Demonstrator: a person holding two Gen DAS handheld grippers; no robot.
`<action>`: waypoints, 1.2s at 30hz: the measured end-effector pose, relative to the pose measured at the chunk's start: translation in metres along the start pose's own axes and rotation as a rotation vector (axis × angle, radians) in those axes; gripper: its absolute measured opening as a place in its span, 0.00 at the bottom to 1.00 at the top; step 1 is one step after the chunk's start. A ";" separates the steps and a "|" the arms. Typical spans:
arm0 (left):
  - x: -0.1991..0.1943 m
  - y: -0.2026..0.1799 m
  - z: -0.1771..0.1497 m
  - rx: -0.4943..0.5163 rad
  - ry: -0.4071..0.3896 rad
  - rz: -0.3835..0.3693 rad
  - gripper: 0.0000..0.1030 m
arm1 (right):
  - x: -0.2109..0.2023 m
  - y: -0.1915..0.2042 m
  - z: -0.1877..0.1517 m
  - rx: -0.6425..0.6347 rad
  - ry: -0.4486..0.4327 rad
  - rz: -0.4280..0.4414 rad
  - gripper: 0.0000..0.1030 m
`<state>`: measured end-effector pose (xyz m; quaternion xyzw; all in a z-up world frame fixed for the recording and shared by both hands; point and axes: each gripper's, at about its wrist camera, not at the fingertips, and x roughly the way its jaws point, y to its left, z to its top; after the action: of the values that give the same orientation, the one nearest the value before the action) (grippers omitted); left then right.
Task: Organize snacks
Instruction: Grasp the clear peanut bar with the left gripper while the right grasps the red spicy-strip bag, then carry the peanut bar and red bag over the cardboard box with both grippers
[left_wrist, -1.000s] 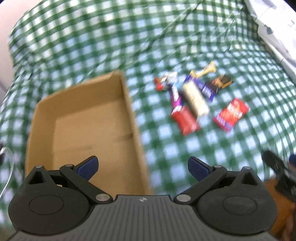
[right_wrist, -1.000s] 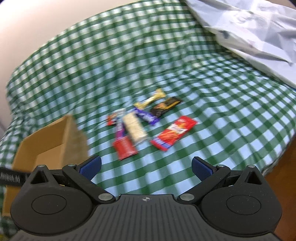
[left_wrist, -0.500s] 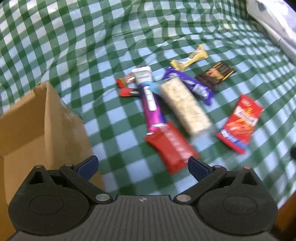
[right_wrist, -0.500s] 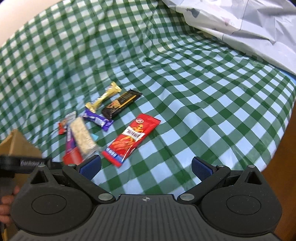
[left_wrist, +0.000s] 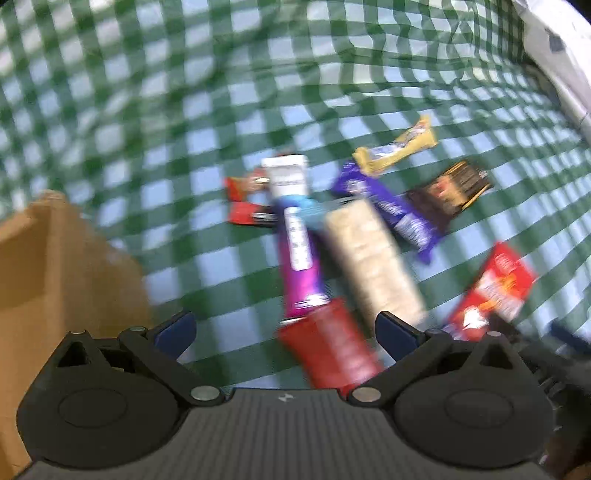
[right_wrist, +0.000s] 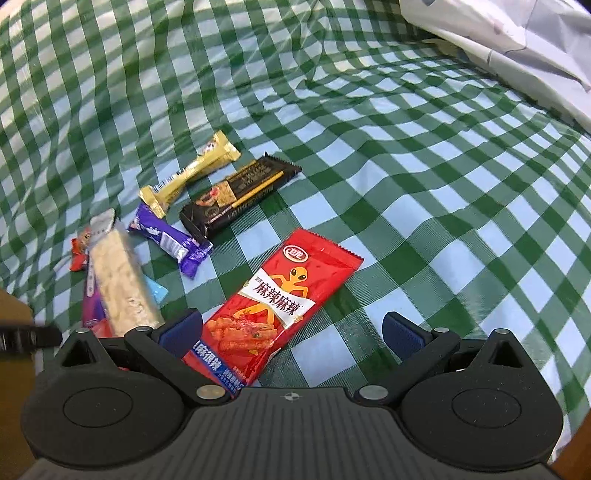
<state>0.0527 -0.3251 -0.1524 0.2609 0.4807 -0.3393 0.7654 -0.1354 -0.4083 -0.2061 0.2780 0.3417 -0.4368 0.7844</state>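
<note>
While my left gripper (left_wrist: 284, 332) hung low over the green checked cloth (right_wrist: 424, 184), its jaws were spread wide and held nothing, with a small red pack (left_wrist: 328, 350) lying between them and the brown box (left_wrist: 55, 266) just to the left. My right gripper (right_wrist: 291, 332) was spread wide too, hanging empty over the near end of the big red snack bag (right_wrist: 280, 306). Past it lay the pale rice bar (right_wrist: 118, 280), the purple bar (right_wrist: 170, 240), the black bar (right_wrist: 236, 192) and the gold bar (right_wrist: 188, 173), all close together.
</note>
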 end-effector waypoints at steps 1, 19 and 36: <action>0.002 -0.002 0.005 -0.029 0.004 -0.004 1.00 | 0.002 0.000 0.000 0.003 -0.001 -0.003 1.00; 0.050 -0.062 0.030 0.012 0.126 0.036 0.39 | 0.027 0.023 -0.011 -0.222 -0.084 -0.063 0.65; -0.142 -0.025 -0.066 0.050 -0.077 0.002 0.39 | -0.110 0.000 -0.013 -0.115 -0.234 0.067 0.36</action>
<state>-0.0468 -0.2548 -0.0514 0.2671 0.4419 -0.3605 0.7768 -0.1814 -0.3439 -0.1284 0.1909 0.2629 -0.4193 0.8477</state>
